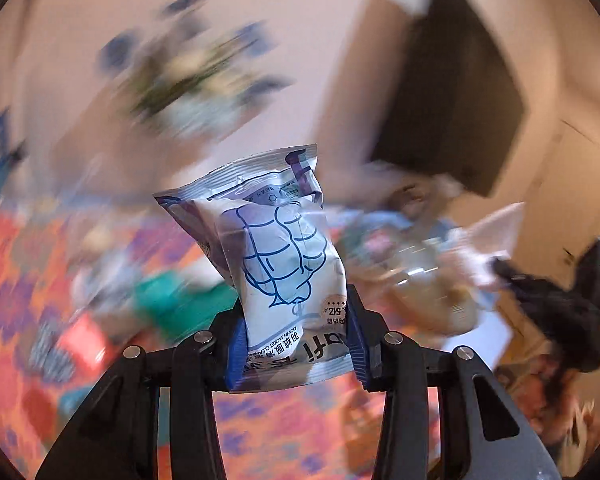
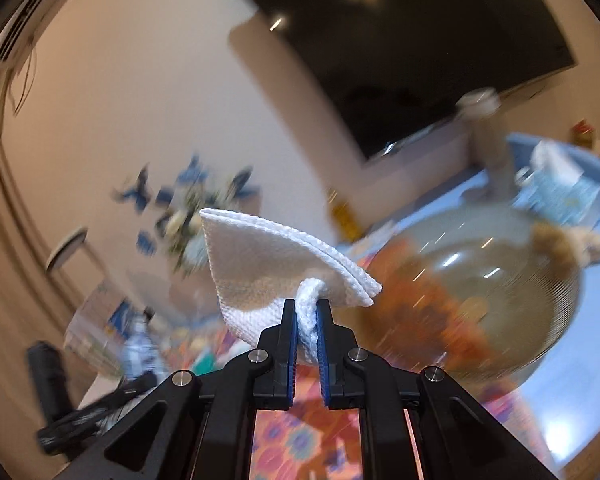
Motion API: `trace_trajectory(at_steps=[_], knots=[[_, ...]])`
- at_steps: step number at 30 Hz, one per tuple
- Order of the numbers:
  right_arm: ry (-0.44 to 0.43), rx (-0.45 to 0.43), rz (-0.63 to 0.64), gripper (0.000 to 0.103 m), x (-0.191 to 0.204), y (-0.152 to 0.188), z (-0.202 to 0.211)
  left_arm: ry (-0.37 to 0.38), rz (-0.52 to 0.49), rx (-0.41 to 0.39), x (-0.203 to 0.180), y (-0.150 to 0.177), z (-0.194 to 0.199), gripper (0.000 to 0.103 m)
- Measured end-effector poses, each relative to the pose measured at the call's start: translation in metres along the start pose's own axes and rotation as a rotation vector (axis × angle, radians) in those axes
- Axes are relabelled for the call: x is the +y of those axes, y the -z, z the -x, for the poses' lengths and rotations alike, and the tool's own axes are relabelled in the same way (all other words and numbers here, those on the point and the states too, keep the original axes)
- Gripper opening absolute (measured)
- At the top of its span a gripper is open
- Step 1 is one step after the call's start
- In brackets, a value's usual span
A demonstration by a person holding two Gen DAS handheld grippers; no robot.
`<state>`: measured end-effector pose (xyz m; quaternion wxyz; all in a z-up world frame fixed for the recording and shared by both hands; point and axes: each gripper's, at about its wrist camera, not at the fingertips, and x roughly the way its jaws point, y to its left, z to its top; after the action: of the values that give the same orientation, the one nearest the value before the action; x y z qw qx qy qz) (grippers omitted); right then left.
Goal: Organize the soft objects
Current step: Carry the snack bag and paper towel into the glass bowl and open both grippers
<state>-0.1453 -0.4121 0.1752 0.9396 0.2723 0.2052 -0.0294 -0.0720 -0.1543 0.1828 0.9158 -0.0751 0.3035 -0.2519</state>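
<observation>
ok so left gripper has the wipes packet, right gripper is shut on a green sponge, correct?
Not quite. The left gripper does hold the wipes packet, but the right gripper is shut on a folded white paper towel, not a green sponge. The right wrist view shows it pinched between the blue pads.

A flower-patterned orange cloth [image 2: 300,440] covers the surface — on it rests a clear glass bowl [image 2: 500,280], everything else blurred.
</observation>
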Motion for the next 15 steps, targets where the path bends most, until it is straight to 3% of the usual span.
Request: trace_trajectory(at_steps=[2,5,9,15], knots=[[0.096,-0.013,-0.025,0.008,-0.016,-0.017,0.002,0.063,-0.060,-0.020,-0.037,-0.019,-0.004,0.039],[0.172,0.002,-0.093,0.009,-0.042,-0.029,-0.002,0.170,-0.135,-0.005,-0.090,-0.044,-0.031,0.039],[0.288,0.062,-0.164,0.009,-0.080,-0.032,-0.021,0.248,-0.191,0.076,-0.135,-0.056,-0.080,0.039],[0.407,0.189,-0.187,0.012,-0.110,-0.020,-0.056,0.244,-0.226,0.225,-0.156,-0.040,-0.165,0.040]])
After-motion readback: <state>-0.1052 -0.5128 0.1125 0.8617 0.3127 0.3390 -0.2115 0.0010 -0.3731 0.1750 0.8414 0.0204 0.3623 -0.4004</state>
